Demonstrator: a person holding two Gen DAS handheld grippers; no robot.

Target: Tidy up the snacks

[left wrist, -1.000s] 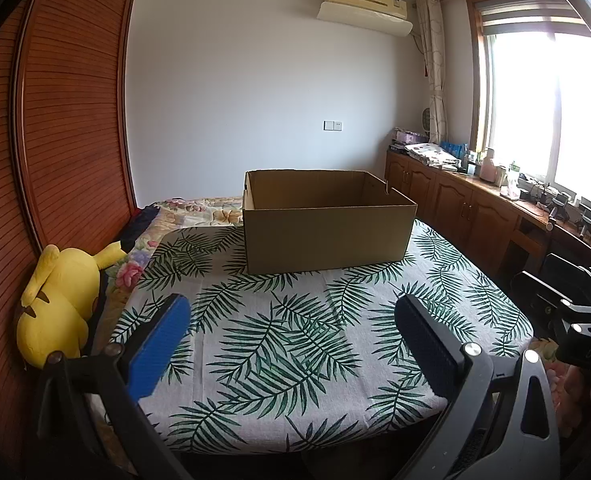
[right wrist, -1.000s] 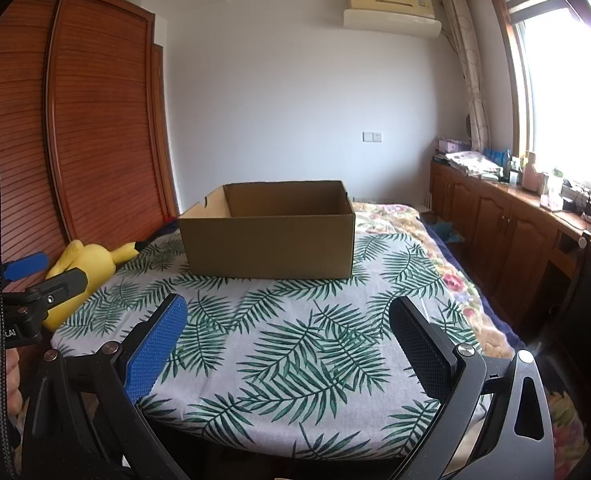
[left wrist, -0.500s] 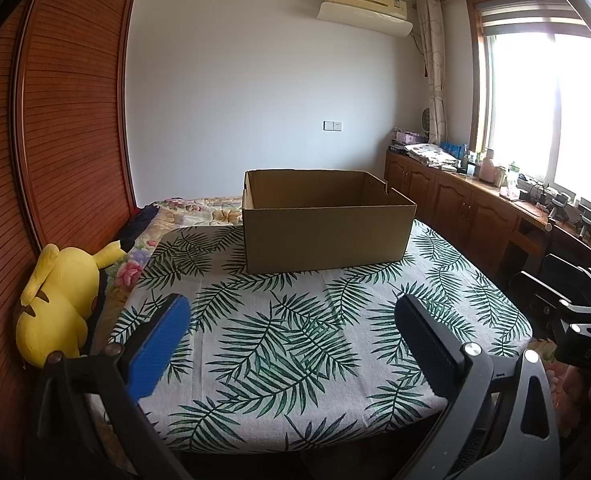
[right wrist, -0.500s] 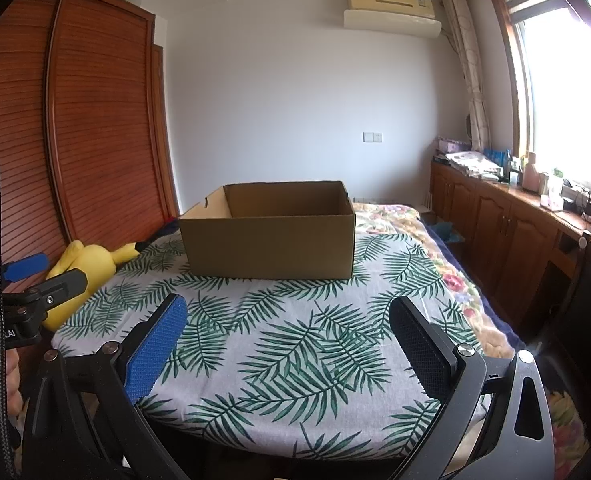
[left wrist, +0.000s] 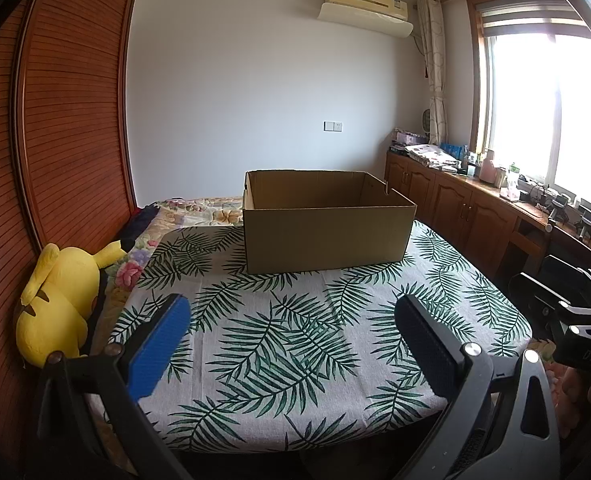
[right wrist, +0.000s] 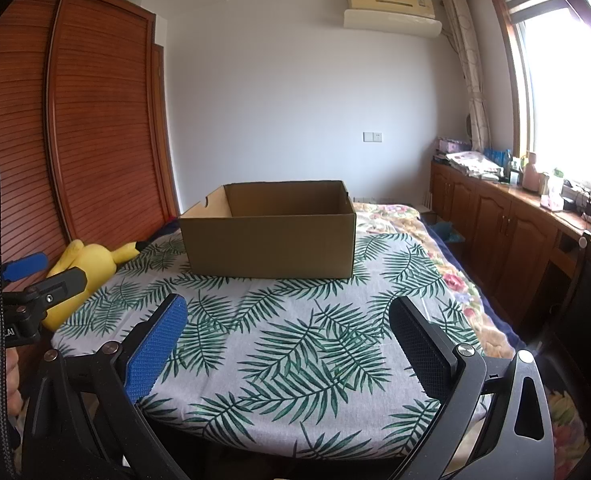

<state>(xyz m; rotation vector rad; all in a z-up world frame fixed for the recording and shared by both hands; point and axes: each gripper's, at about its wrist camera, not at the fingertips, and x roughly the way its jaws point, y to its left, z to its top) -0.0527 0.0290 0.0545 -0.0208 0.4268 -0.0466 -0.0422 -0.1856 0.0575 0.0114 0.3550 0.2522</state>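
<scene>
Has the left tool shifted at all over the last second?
No. In the left wrist view the cardboard box and the yellow plush toy sit at the same places in frame as before, so the left tool has held position, open.

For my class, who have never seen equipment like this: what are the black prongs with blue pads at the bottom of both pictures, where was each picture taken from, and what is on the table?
There is no robot here. A person holds a two-finger tool in each hand, with a camera looking along its fingers. One picture comes from the left hand-held gripper, the other from the right hand-held gripper. Both are open and hold nothing. Each gripper also shows at the edge of the other's view. On the palm-leaf tablecloth stands only an open cardboard box; its bottom is hidden from view. No snacks are visible. A yellow plush toy lies beside the table, by the wooden wardrobe.
</scene>
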